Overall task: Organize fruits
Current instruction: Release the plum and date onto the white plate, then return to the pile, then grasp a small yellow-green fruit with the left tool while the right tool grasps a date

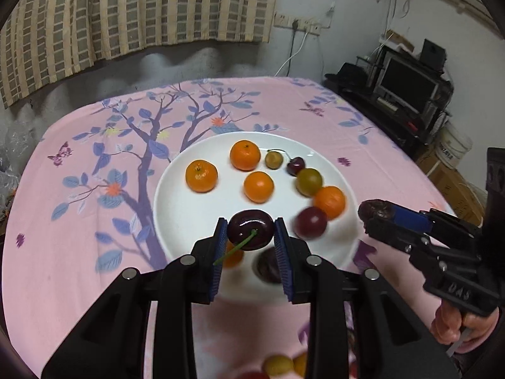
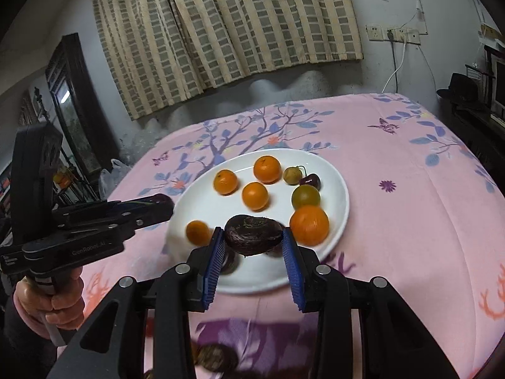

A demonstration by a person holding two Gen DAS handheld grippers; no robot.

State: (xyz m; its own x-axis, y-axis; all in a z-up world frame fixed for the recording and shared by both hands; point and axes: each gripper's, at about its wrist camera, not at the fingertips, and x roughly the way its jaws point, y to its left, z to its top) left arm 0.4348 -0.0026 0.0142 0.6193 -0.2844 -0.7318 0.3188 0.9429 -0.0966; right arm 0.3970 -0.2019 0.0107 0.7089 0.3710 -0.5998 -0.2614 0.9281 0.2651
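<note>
A white plate (image 1: 176, 208) on the pink cloth holds several small oranges (image 1: 201, 176), greenish plums (image 1: 308, 182), a cherry (image 1: 295, 165) and a dark red plum (image 1: 311, 223). My left gripper (image 1: 251, 230) is shut on a dark cherry (image 1: 251, 229) with a green stem, above the plate's near part. My right gripper (image 2: 254, 237) is shut on a dark wrinkled fruit (image 2: 253, 234) above the plate's (image 2: 342, 202) near rim. It also shows in the left wrist view (image 1: 377, 213) at the plate's right. The left gripper shows in the right wrist view (image 2: 157, 207).
The pink tree-print cloth (image 1: 94, 189) covers the table. Loose fruits (image 1: 279, 364) lie on it near me, and a dark one (image 2: 217, 358) too. A dark shelf with a monitor (image 1: 407, 85) stands to the right. Curtains (image 1: 126, 9) hang behind.
</note>
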